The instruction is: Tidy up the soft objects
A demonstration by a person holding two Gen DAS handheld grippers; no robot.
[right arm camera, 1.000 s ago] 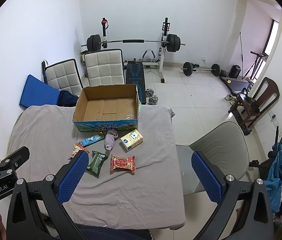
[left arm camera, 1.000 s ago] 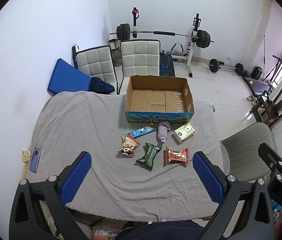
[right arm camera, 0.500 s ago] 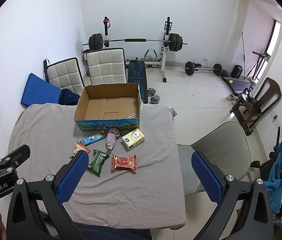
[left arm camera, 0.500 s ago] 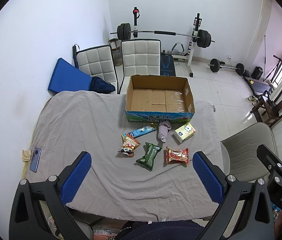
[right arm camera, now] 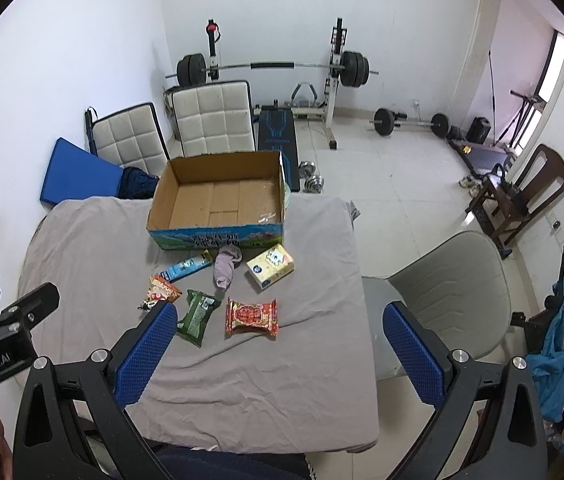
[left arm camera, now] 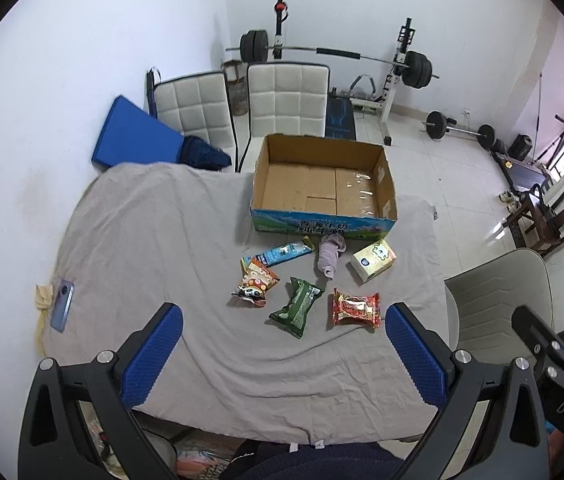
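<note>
Left gripper point(left arm camera: 284, 344): jaws spread wide, holding nothing, high above the near edge of the table
Right gripper point(right arm camera: 277, 346): also spread and empty, high over the table's near right part
Box point(left arm camera: 324, 151): open cardboard box at 12 o'clock on the grey cloth point(left arm camera: 153, 240), nothing inside it
Soft things: a rolled sock point(left arm camera: 330, 254) touching or just short of the box's front wall, which one cannot be told; red packet point(left arm camera: 356, 307), green packet point(left arm camera: 297, 306), panda packet point(left arm camera: 255, 282) and blue bar point(left arm camera: 279, 255) in a loose cluster toward 6 o'clock of the box; a tissue pack point(left arm camera: 374, 260) at the sock's 3 o'clock
Change: over the last second both views have drifted only a little; the items lie as they did, nothing gripped or shifted
Meaning: sorting looks not yet begun; a first pick, likely the red or green packet nearest the grippers, calls for a long descent
Also there: a phone point(left arm camera: 62, 304) at the cloth's 9 o'clock edge
</note>
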